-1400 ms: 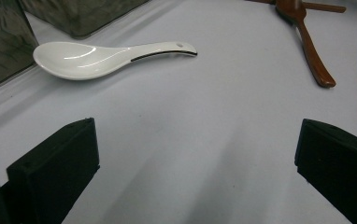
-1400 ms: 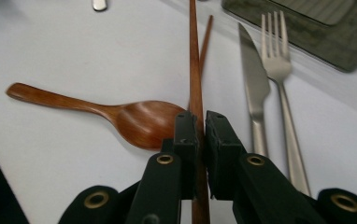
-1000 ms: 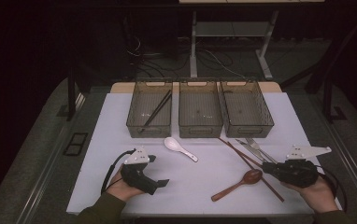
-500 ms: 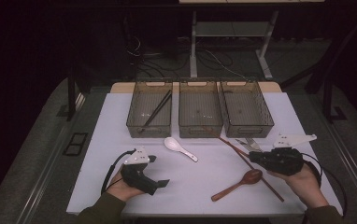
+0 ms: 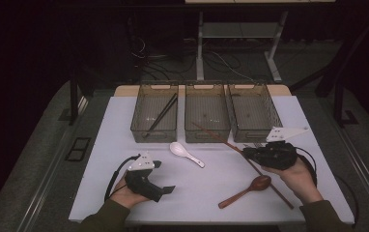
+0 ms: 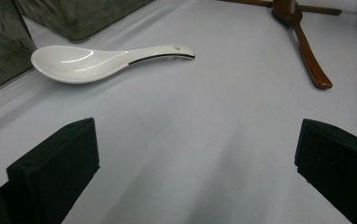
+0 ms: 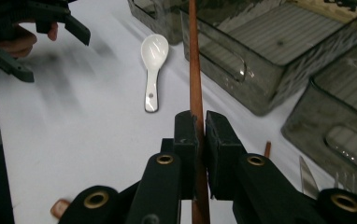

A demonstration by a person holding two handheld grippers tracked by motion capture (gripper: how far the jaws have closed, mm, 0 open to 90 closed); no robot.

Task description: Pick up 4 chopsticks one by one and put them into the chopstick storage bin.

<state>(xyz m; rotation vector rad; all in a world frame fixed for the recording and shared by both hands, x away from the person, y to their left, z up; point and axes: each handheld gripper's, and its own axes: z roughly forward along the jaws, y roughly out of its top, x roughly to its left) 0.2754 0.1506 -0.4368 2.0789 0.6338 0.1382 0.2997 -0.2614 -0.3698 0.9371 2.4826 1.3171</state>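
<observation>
Bins are sitting three in a row at the far edge of the white table (image 5: 100, 145) in the high view: the left bin (image 5: 154, 113) is holding a pair of dark chopsticks (image 5: 162, 115) lying slantwise, while the middle bin (image 5: 206, 112) and the right bin (image 5: 253, 112) are showing nothing but small specks I cannot make out. The right gripper (image 5: 248, 153) is clamping a brown chopstick (image 5: 221, 138), whose long axis is running diagonally, its far end pointing up-left over the front of the middle bin. A second brown chopstick (image 5: 274, 187) is lying on the table beside a wooden spoon (image 5: 246, 190), and a white spoon (image 5: 185, 153) is resting in front of the bins. The left gripper (image 5: 165, 189) is resting near the table's near edge. In the left gripper view, its jaws are standing wide apart over bare table, with the white spoon (image 6: 102, 61) ahead, bowl to the left, and the wooden spoon (image 6: 303, 39) farther right. In the right gripper view, the jaws are pressing together on the brown chopstick (image 7: 195, 79), which is pointing straight away along the jaws toward a bin's (image 7: 279, 60) near corner, with the white spoon (image 7: 153, 70) to its left and metal cutlery (image 7: 326, 179) at lower right
</observation>
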